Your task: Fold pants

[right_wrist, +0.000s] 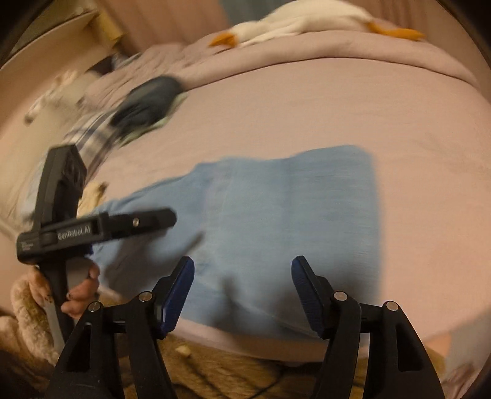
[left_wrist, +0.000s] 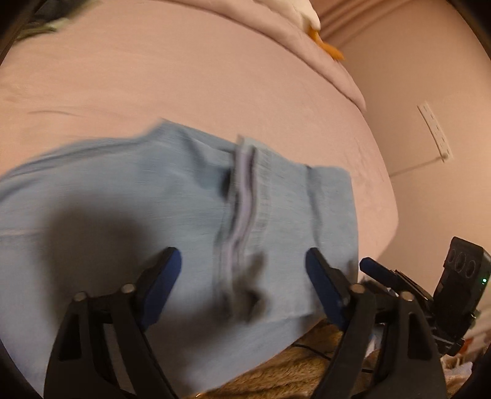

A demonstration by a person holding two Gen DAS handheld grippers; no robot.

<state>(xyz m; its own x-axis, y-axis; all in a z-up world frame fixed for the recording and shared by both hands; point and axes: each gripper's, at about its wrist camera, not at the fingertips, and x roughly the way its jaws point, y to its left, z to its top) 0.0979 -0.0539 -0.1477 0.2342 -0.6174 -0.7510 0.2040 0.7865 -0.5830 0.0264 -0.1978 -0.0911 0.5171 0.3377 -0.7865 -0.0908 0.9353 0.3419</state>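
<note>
Light blue pants (left_wrist: pixel 153 199) lie flat on a pink bed sheet (left_wrist: pixel 184 76), near the bed's front edge; the elastic waistband (left_wrist: pixel 245 190) shows in the left wrist view. They also show in the right wrist view (right_wrist: pixel 291 208). My left gripper (left_wrist: pixel 242 264) is open and empty, just above the pants near the waistband. My right gripper (right_wrist: pixel 242 273) is open and empty over the pants' near edge. The left gripper (right_wrist: pixel 165 218) appears at the left of the right wrist view, the right gripper (left_wrist: pixel 371 265) at the right of the left wrist view.
A white plush duck with orange feet (right_wrist: pixel 307 21) lies on a rumpled blanket (right_wrist: pixel 337 49) at the bed's far side. Dark and plaid clothes (right_wrist: pixel 147 101) are piled at the far left. A furry brown rug (right_wrist: pixel 230 368) is below the bed edge. A wall socket (left_wrist: pixel 435 132) is to the right.
</note>
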